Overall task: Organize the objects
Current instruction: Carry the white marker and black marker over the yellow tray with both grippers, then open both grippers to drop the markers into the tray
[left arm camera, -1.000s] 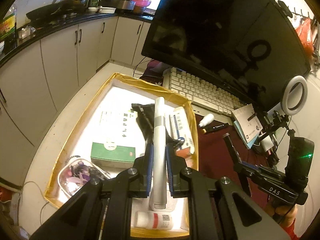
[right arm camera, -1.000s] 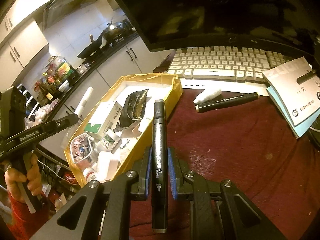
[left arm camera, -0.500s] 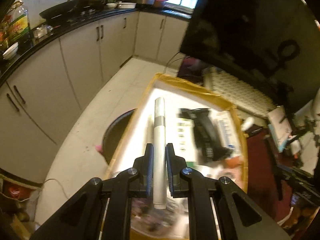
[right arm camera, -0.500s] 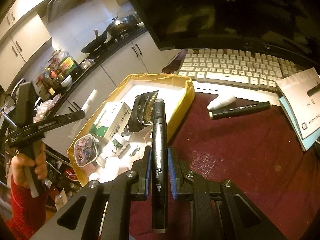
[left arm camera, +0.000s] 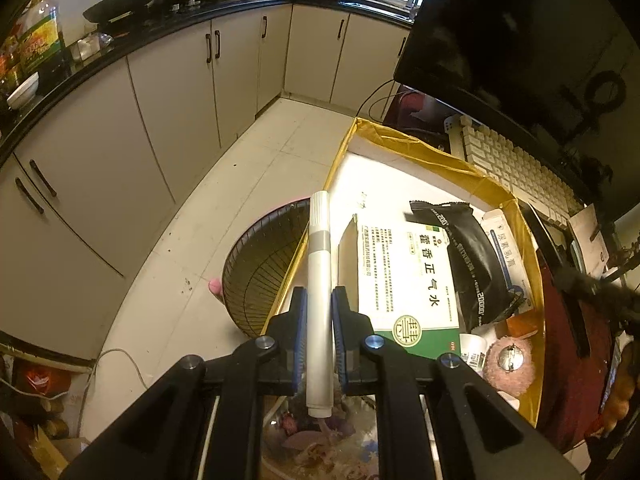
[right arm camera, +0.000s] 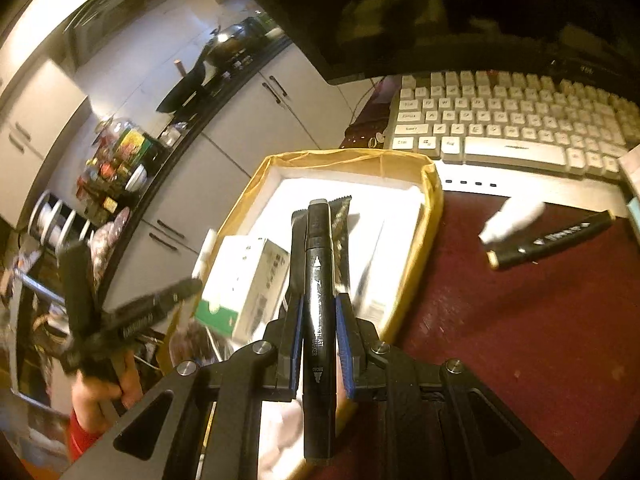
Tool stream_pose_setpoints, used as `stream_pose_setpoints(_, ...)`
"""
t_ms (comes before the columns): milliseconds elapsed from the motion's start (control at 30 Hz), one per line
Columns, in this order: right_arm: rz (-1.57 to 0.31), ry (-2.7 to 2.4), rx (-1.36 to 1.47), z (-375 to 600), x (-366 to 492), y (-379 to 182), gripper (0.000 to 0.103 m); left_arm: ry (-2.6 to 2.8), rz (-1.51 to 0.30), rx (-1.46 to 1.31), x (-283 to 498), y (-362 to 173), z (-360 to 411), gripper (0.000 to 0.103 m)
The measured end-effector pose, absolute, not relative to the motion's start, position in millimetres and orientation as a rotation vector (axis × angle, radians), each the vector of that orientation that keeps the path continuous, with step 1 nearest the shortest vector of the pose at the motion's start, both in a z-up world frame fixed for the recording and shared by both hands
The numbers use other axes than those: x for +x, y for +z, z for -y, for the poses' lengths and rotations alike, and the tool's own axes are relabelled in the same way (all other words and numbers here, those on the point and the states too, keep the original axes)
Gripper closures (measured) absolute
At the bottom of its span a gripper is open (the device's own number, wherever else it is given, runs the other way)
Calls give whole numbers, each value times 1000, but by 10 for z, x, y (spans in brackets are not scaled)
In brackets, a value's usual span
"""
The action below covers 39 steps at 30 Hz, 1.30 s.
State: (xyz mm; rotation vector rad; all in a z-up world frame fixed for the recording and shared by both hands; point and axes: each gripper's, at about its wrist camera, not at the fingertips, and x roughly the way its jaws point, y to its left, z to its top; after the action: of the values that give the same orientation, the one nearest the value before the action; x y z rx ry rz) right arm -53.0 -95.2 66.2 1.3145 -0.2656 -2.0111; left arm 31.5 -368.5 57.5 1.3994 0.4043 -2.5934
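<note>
My left gripper (left arm camera: 319,304) is shut on a white marker (left arm camera: 319,272) and holds it over the left rim of the yellow-lined box (left arm camera: 420,148). My right gripper (right arm camera: 319,312) is shut on a black marker (right arm camera: 319,280) over the box's near right edge (right arm camera: 434,184). The box holds a green-and-white medicine carton (left arm camera: 404,276), a black packet (left arm camera: 472,256) and other small items. A second black marker (right arm camera: 552,240) and a small white bottle (right arm camera: 512,220) lie on the red cloth. The left gripper also shows in the right wrist view (right arm camera: 188,288).
A wire basket (left arm camera: 260,268) stands on the floor left of the box. A white keyboard (right arm camera: 512,124) and dark monitor (left arm camera: 520,32) are behind the box. Kitchen cabinets (left arm camera: 172,92) line the left. A booklet lies at the right edge.
My left gripper has swung left from over the box middle to its left rim, above the floor basket. My right gripper has moved left, closer over the box.
</note>
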Motion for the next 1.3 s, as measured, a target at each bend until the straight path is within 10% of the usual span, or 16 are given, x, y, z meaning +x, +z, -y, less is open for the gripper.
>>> stream_pose_setpoints(633, 366, -2002, 1411, 1189, -929, 281, 83, -2613, -392, 1424, 270, 534, 3628, 90)
stream_pose_setpoints(767, 367, -2012, 1370, 1111, -874, 369, 83, -2623, -396, 1406, 310, 599, 3599, 69)
stream_pose_setpoints(1000, 401, -2069, 1263, 692, -660, 552, 57, -2660, -384, 1351, 424, 802, 3474, 40)
stream_pose_setpoints(1300, 500, -2180, 1201, -209, -282, 434, 20, -2737, -341, 1306, 499, 1089, 3155, 32)
